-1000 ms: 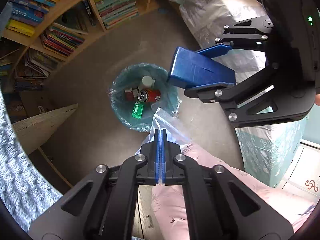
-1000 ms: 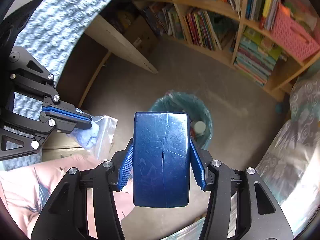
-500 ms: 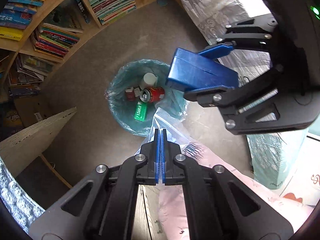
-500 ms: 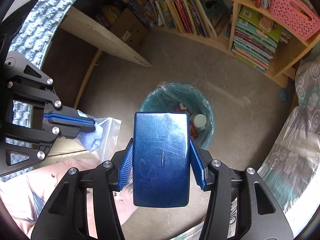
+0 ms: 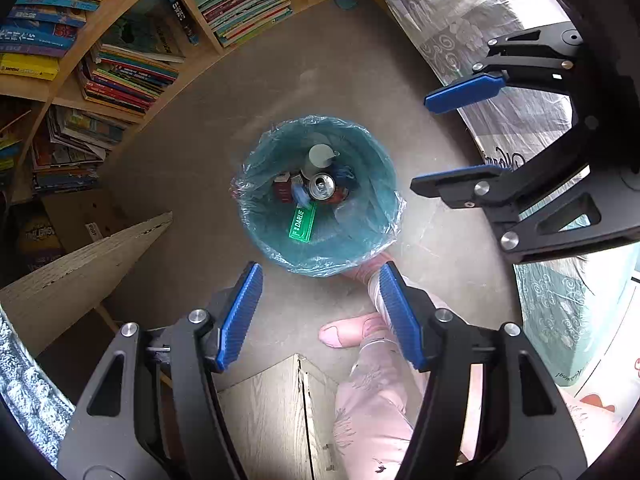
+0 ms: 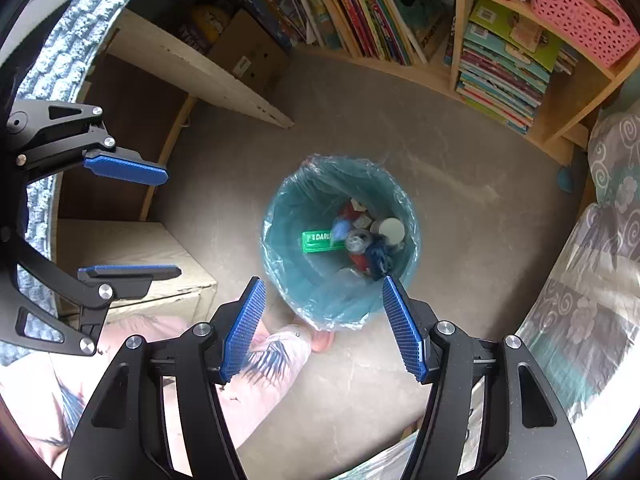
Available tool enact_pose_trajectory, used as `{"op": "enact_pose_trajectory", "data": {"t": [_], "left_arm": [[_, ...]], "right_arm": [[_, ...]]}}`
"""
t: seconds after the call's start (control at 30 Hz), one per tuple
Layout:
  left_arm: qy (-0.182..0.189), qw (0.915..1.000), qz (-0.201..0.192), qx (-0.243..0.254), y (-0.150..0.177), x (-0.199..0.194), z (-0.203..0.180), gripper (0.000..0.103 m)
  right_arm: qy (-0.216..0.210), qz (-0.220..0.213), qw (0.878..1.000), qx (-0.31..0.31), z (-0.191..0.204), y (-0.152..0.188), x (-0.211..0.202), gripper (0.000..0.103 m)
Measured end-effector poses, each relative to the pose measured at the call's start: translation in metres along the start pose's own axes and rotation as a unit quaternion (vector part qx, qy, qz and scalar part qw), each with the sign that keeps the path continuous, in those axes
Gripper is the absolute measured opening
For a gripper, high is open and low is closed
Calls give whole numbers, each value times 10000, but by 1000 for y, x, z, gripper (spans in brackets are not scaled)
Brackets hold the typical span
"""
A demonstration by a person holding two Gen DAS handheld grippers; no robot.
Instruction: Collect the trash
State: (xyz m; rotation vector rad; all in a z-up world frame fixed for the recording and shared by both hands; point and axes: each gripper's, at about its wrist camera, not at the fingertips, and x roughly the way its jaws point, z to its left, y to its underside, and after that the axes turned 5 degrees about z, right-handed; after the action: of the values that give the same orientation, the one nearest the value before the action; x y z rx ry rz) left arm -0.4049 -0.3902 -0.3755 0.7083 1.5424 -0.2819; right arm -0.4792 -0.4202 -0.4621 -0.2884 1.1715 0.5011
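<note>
A round bin lined with a teal plastic bag (image 5: 256, 216) stands on the floor below both grippers; it also shows in the right wrist view (image 6: 280, 220). Inside lie a drink can (image 5: 322, 187), a green carton (image 5: 303, 224), a white cup (image 5: 318, 156) and other trash, with a dark blue item (image 6: 376, 258) among it. My left gripper (image 5: 320, 314) is open and empty above the bin's near rim. My right gripper (image 6: 324, 326) is open and empty too; it shows in the left wrist view (image 5: 460, 134) to the bin's right.
Wooden bookshelves full of books (image 5: 120, 60) curve behind the bin. A pale wooden board (image 5: 80, 264) leans at left. A patterned bed cover (image 5: 480, 20) is at right. The person's foot (image 5: 348, 332) and pink trouser leg stand just near the bin. A pink basket (image 6: 580, 4) sits on a shelf.
Both grippers have opened. The blue box left the right gripper and the clear plastic bag left the left gripper; both are now down in the bin. The view moved closer over the bin.
</note>
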Motion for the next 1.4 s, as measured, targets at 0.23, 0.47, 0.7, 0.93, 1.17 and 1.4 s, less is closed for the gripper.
{"op": "enact_pose_trajectory", "data": {"t": [0.23,0.47,0.7,0.93,1.17,1.4], "left_arm": [[5,10000,-76,-55,-4,-6,3,59],[22,9997,-84,-220,-3,-11,6,59],[105,9979,-419,-484,12,-51,9,70],[-37,9907,-1232,-569,43,-139,12,93],[-503,9733,-1995,-1015,91,-232,29,96],[-1118,9349,-2742,-1958,158,-306,63,96]], "right_arm": [[19,-23,10000,32,-6,-2,-6,62],[69,6,10000,-31,-5,-3,-11,66],[83,-251,9996,-113,2,-1,-45,79],[265,-419,9965,-675,22,-10,-105,87],[314,-1019,9833,-1472,71,-39,-198,89],[250,-1765,9566,-2307,145,-80,-266,90]]}}
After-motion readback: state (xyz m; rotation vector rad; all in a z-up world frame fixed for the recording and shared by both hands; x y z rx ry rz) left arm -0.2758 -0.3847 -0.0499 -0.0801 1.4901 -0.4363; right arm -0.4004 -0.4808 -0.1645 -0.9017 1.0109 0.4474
